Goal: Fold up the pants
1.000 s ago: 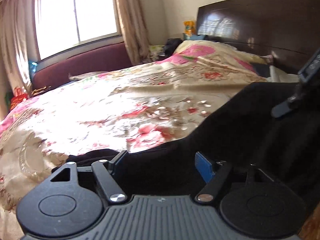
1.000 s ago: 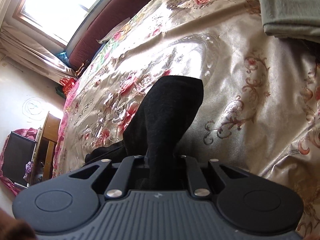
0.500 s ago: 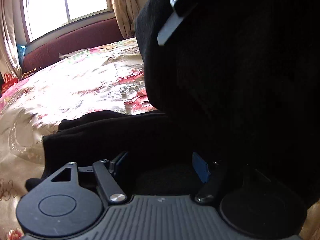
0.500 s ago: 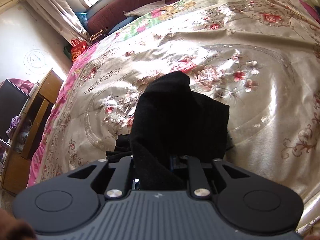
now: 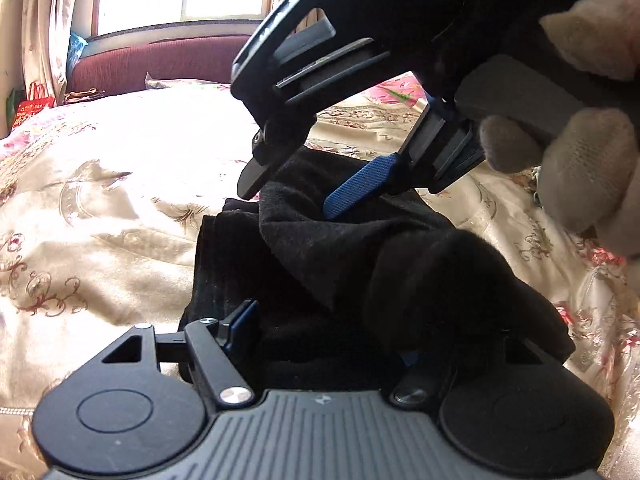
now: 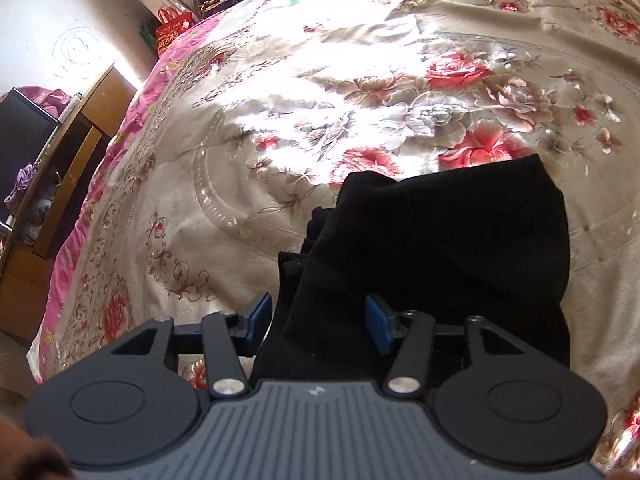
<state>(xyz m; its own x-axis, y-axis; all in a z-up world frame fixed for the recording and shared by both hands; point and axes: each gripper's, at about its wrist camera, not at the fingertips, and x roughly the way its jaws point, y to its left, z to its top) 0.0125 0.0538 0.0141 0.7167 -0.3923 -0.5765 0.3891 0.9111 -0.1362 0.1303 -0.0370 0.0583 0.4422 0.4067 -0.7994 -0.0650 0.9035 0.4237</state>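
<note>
The black pants (image 5: 320, 248) lie bunched and folded over on the floral bedspread (image 5: 100, 184); they also show in the right wrist view (image 6: 440, 248). My left gripper (image 5: 324, 336) is open, its fingers wide apart with black cloth lying between them; the right finger is hidden under the cloth. My right gripper (image 6: 318, 318) is open, its blue pads apart on either side of a fold of the pants. In the left wrist view the right gripper (image 5: 296, 192) hangs just above the pants, held by a gloved hand (image 5: 580, 168).
The bedspread (image 6: 320, 100) stretches out on all sides. A maroon window bench (image 5: 160, 60) and curtains stand beyond the bed. A wooden cabinet (image 6: 60, 168) stands past the bed's left edge.
The right gripper has opened and let go of the pants after carrying the cloth over onto the rest. The pants now lie folded lower on the bed. The left gripper stays open.
</note>
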